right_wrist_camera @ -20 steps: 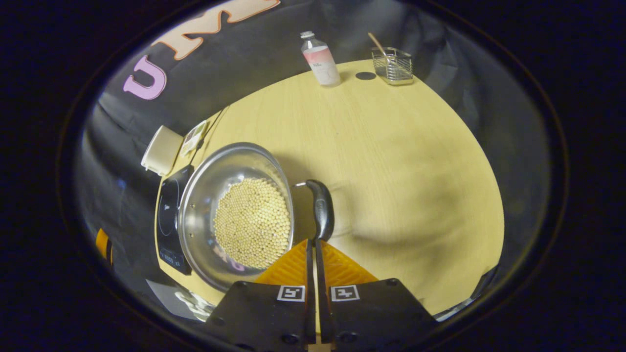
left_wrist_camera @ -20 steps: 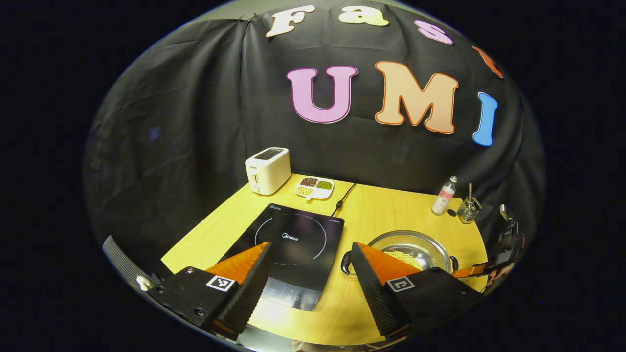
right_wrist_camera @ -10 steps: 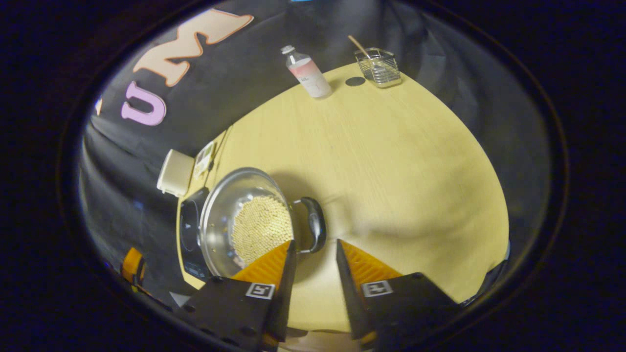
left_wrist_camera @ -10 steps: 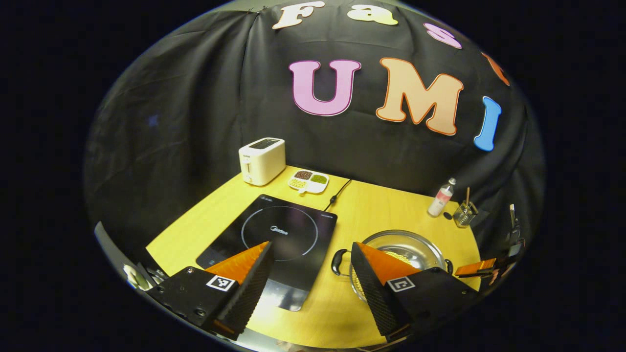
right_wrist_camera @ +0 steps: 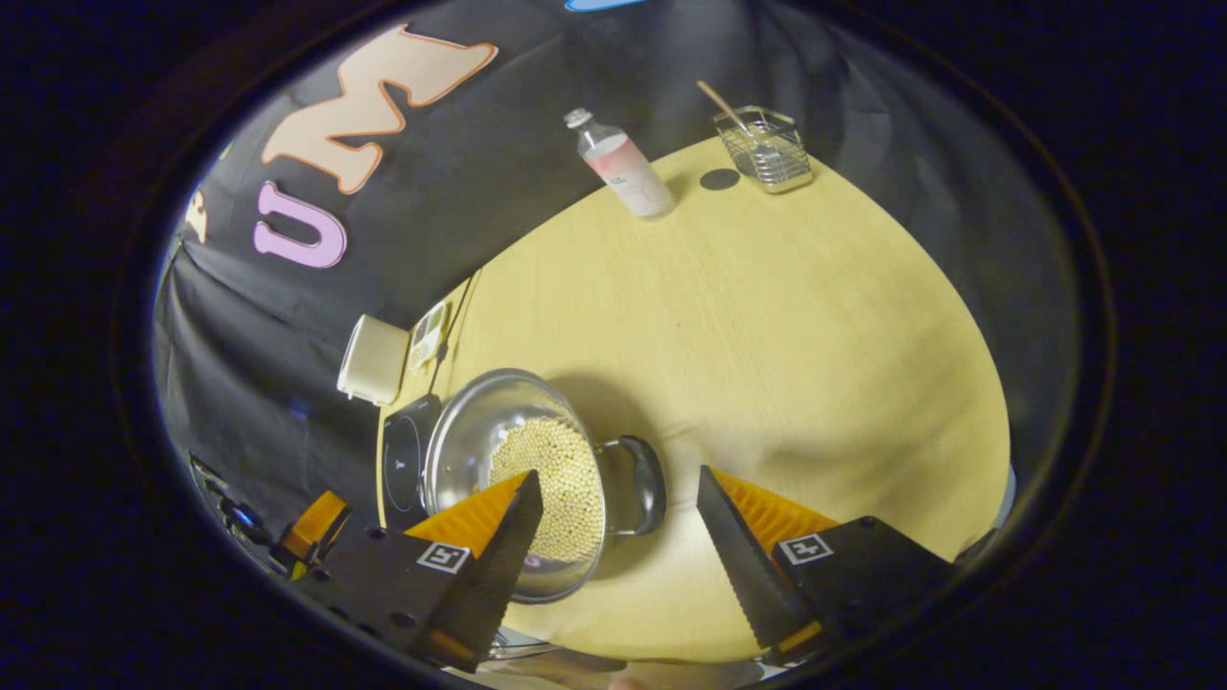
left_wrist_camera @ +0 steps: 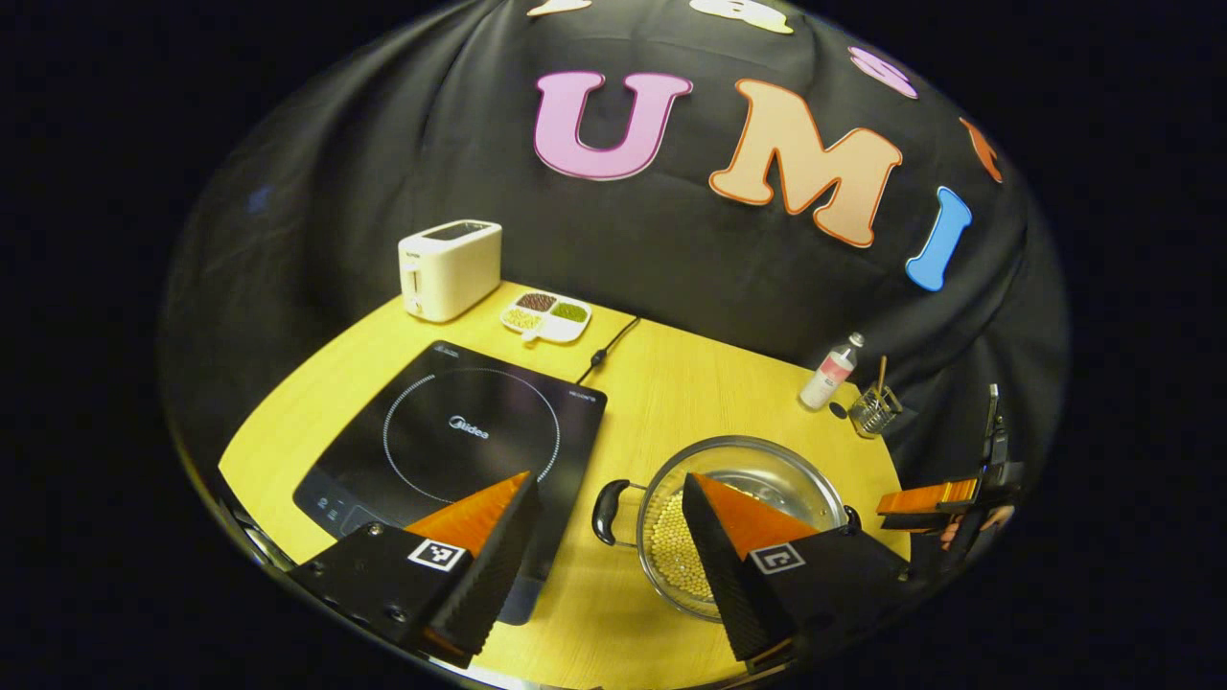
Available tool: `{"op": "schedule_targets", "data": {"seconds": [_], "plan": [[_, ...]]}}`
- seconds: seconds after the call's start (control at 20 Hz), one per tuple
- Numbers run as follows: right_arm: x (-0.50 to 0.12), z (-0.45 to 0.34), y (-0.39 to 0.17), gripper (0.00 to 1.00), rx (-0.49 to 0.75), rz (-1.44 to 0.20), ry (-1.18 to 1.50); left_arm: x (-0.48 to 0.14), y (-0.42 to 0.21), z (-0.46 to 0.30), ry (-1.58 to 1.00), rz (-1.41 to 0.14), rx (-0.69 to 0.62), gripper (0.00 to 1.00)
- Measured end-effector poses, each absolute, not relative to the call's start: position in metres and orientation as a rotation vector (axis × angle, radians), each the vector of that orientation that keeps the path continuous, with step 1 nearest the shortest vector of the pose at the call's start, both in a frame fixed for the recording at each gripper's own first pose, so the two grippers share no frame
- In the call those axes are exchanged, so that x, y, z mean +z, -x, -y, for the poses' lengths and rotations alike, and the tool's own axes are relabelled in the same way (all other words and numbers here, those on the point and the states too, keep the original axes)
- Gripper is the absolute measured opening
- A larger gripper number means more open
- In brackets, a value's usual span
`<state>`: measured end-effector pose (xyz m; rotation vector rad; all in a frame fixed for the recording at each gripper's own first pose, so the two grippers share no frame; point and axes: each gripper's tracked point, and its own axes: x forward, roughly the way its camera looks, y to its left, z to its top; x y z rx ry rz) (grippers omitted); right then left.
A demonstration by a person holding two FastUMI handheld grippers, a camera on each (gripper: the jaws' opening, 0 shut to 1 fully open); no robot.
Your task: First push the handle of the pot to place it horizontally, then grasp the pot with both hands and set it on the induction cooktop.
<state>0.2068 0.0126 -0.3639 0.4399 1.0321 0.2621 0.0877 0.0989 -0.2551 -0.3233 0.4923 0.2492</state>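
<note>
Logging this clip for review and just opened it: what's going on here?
A person works a gripper in each hand over a wooden table. A steel pot of pale beans sits on the table beside the induction cooktop, not on it. Both grippers are open and hold nothing: the left gripper lines up with the pot's near side handle, and the right gripper frames the other handle. The lift onto the cooktop has not begun.
</note>
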Motion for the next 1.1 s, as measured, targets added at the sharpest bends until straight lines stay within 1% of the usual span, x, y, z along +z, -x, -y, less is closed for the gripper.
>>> {"op": "schedule_targets", "data": {"seconds": [0.05, 0.1, 0.15, 0.2, 0.25, 0.3, 0.35, 0.45, 0.5, 0.55, 0.6, 0.65, 0.7, 1.05, 1.1], "plan": [[-0.367, -0.014, -0.208, 1.00, 0.267, -1.039, -0.431, -0.263, -0.092, -0.098, 0.333, -0.513, 0.237, 0.92], [-0.371, -0.015, -0.209, 0.92, 0.273, -1.047, -0.422, -0.270, -0.096, -0.096, 0.342, -0.534, 0.224, 0.92], [-0.374, -0.017, -0.210, 0.92, 0.277, -1.055, -0.414, -0.277, -0.100, -0.094, 0.349, -0.552, 0.214, 0.92], [-0.377, -0.019, -0.210, 1.00, 0.283, -1.061, -0.408, -0.282, -0.102, -0.094, 0.356, -0.565, 0.213, 0.92], [-0.379, -0.022, -0.212, 1.00, 0.288, -1.066, -0.405, -0.288, -0.104, -0.093, 0.364, -0.580, 0.209, 0.92], [-0.382, -0.024, -0.213, 0.92, 0.292, -1.073, -0.402, -0.293, -0.106, -0.092, 0.371, -0.594, 0.204, 0.92], [-0.385, -0.025, -0.214, 1.00, 0.294, -1.080, -0.396, -0.298, -0.108, -0.092, 0.375, -0.605, 0.199, 0.92], [-0.395, -0.028, -0.214, 1.00, 0.294, -1.098, -0.374, -0.308, -0.112, -0.091, 0.377, -0.633, 0.188, 0.92], [-0.399, -0.029, -0.213, 1.00, 0.296, -1.107, -0.364, -0.315, -0.114, -0.090, 0.376, -0.651, 0.183, 0.96], [-0.403, -0.030, -0.214, 1.00, 0.298, -1.114, -0.352, -0.321, -0.115, -0.090, 0.373, -0.665, 0.182, 0.90], [-0.406, -0.031, -0.213, 0.92, 0.300, -1.121, -0.339, -0.326, -0.118, -0.089, 0.371, -0.679, 0.180, 0.90], [-0.408, -0.032, -0.214, 1.00, 0.303, -1.126, -0.331, -0.332, -0.120, -0.087, 0.372, -0.692, 0.176, 0.90], [-0.411, -0.033, -0.214, 0.93, 0.306, -1.130, -0.328, -0.334, -0.122, -0.085, 0.373, -0.702, 0.170, 0.91], [-0.425, -0.040, -0.215, 0.93, 0.315, -1.165, -0.310, -0.350, -0.135, -0.077, 0.351, -0.746, 0.164, 0.90], [-0.427, -0.041, -0.215, 0.99, 0.317, -1.171, -0.309, -0.353, -0.136, -0.076, 0.346, -0.755, 0.165, 0.90]]}}
